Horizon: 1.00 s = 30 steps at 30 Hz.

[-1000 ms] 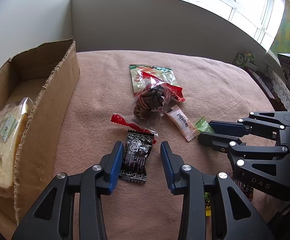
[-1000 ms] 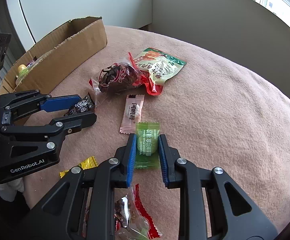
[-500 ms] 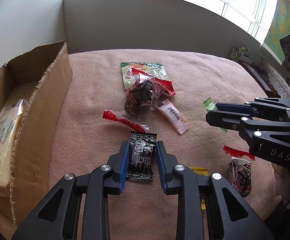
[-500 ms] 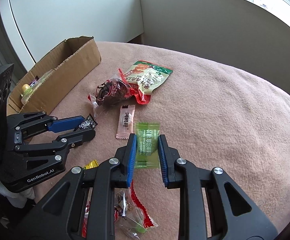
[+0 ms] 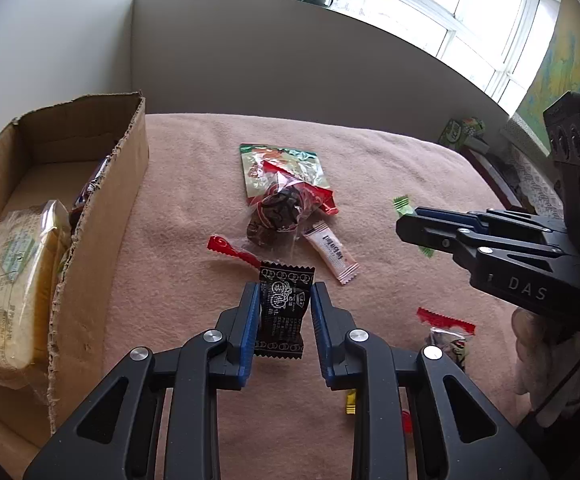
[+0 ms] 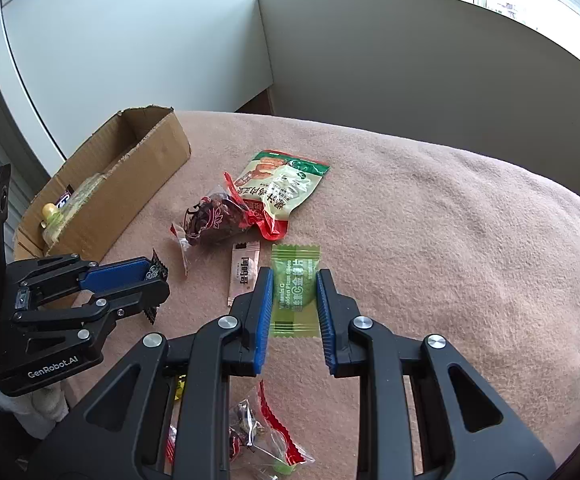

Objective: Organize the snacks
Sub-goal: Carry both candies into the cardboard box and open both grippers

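My left gripper (image 5: 284,304) is shut on a black snack packet (image 5: 283,310) and holds it above the pink blanket (image 5: 378,168). My right gripper (image 6: 293,294) is shut on a green plum candy packet (image 6: 295,290), also lifted. On the blanket lie a green-and-white pouch (image 6: 286,184), a clear bag of dark red dates (image 6: 214,220) and a pale pink sachet (image 6: 244,272). An open cardboard box (image 5: 102,200) stands at the left with a wrapped bread loaf (image 5: 14,280) inside. The right gripper shows in the left wrist view (image 5: 406,228), and the left gripper shows in the right wrist view (image 6: 156,280).
A small clear bag with a red strip (image 5: 446,332) and a yellow candy (image 5: 350,404) lie near me on the blanket. A grey partition wall (image 5: 290,60) stands behind the table. A green carton (image 5: 462,132) sits at the far right edge.
My left gripper closed on the black packet and lifted it. My right gripper kept the green packet and rose with it. Both cameras now sit higher above the blanket.
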Motion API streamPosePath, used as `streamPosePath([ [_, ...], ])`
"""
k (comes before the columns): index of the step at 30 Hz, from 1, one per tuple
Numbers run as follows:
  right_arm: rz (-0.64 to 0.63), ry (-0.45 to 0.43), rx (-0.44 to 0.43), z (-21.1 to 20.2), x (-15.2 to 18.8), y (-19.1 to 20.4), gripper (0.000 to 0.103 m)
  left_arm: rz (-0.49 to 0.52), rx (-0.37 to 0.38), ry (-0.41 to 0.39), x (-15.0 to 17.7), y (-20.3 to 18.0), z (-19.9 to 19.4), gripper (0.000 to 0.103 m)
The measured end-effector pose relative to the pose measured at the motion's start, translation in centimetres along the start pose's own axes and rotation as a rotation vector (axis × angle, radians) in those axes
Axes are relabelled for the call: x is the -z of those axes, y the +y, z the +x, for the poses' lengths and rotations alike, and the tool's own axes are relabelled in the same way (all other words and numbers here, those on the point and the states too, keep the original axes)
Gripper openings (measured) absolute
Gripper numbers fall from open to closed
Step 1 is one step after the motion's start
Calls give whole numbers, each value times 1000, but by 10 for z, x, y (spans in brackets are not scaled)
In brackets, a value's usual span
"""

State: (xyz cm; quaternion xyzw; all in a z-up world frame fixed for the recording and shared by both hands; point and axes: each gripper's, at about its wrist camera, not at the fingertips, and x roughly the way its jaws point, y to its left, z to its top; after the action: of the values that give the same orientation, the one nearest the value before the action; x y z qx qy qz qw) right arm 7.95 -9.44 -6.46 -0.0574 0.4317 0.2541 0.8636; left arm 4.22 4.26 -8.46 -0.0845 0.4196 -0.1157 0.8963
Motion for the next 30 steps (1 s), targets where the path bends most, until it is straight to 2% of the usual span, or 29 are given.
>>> streamPosePath([
  [8,1,-84,-23,-21,-21,17,22,-8,35,-97,-10,1,-36,24],
  [13,-6,-130,-98,-25,-45,52,22,-46,47,-179,-18,23,-68,24],
  [17,-47,-144,-130,-19,-60,87,22,-88,6,-233,-15,54,-89,24],
  [24,-78,-120,-191,11,-74,137,22,-153,-75,-279,-7,105,-106,24],
  [26,-89,-107,-214,19,-75,152,22,-164,-112,-281,-4,117,-107,24],
  [30,-147,-78,-221,37,-75,180,22,-184,-139,-264,5,138,-105,24],
])
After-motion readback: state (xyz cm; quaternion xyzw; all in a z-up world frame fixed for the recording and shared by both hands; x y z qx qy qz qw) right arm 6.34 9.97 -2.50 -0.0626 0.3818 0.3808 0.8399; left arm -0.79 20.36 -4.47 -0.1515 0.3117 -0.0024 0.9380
